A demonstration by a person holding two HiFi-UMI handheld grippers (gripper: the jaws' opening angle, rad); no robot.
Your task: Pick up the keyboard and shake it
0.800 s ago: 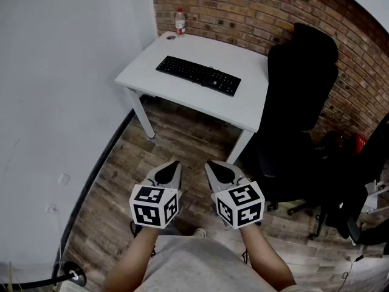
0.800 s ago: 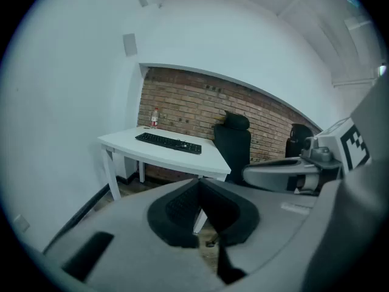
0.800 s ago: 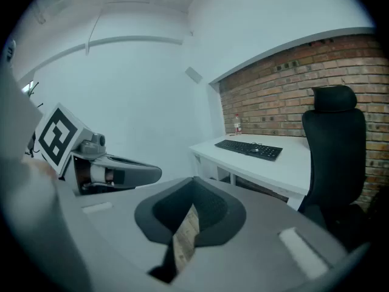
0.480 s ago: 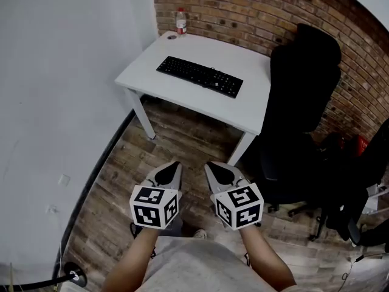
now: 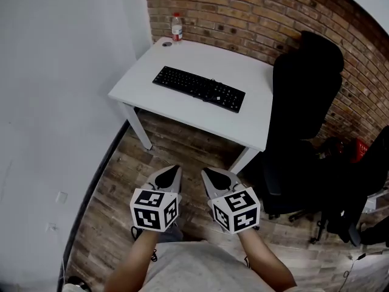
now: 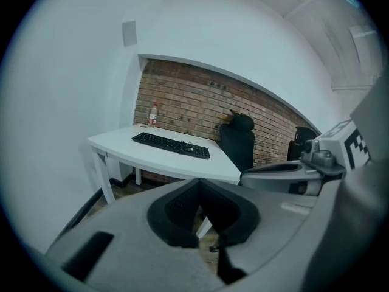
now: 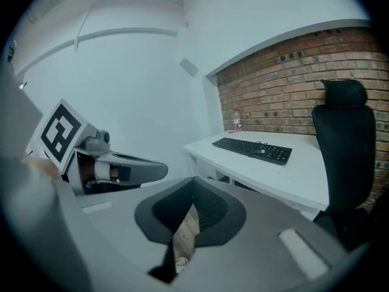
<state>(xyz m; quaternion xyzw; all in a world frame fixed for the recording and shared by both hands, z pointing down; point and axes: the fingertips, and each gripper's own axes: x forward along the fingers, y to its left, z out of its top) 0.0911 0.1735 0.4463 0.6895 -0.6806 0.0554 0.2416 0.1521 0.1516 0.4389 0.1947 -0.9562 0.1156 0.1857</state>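
At 12 o'clock in the head view, against a brick wall point(image 5: 243, 11), stands a white surface point(image 5: 255, 84), and the black keyboard point(image 5: 199, 89) lies flat on it near its middle, untouched, with its long side running from about 10 o'clock to 4 o'clock. A clear bottle point(image 5: 177, 27) with a red cap stands upright at the surface's 11 o'clock corner, well apart from the keyboard, and a small dark round thing point(image 5: 167, 43), too small to identify, sits just beside the bottle. A black office chair point(image 5: 304, 102) stands at the surface's 3 o'clock side, on a wooden plank floor point(image 5: 182, 145). Down at 6 o'clock, close to the person's body and well short of the surface, the left gripper point(image 5: 175, 169) and the right gripper point(image 5: 205, 172) are held side by side above the floor, both pointing toward 12 o'clock, each with its marker cube facing up. The left gripper view shows its fingers pressed together with nothing between them, and the keyboard sits far off at 12 o'clock beyond them. The right gripper view shows the same: fingers closed on nothing, only floor visible through the gap behind them, and the keyboard lies on the surface at about 1 o'clock, clear of both grippers.
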